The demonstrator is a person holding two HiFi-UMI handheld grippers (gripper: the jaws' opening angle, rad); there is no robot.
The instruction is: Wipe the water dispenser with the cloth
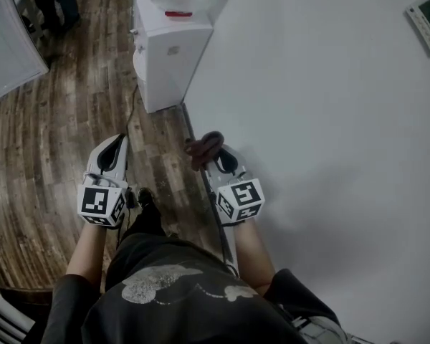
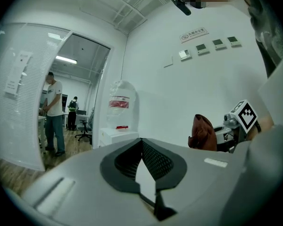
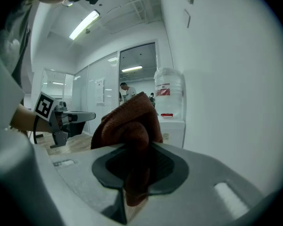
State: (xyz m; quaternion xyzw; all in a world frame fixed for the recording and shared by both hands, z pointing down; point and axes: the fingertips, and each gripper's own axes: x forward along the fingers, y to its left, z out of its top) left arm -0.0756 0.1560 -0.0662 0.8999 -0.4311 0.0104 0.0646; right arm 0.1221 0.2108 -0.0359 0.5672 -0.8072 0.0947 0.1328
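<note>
**Cloth gripped, dispenser still out of reach**

The right gripper [image 3: 134, 161] is clamped on the rust-brown cloth [image 3: 127, 121], which bunches up above its jaws. The left gripper [image 2: 142, 145] holds nothing, and its jaws meet tip to tip. The dispenser [image 1: 168, 52] stands against the wall [image 1: 308, 120] ahead, well apart from both grippers. The step in hand looks like the approach, with wiping not yet begun. The next move likely calls for carrying the cloth forward and pressing it flat on the white body. The bottle [image 3: 170, 105] bears a red label [image 3: 163, 91], too small to read. A wall sign [image 2: 194, 33] is equally illegible.
</note>
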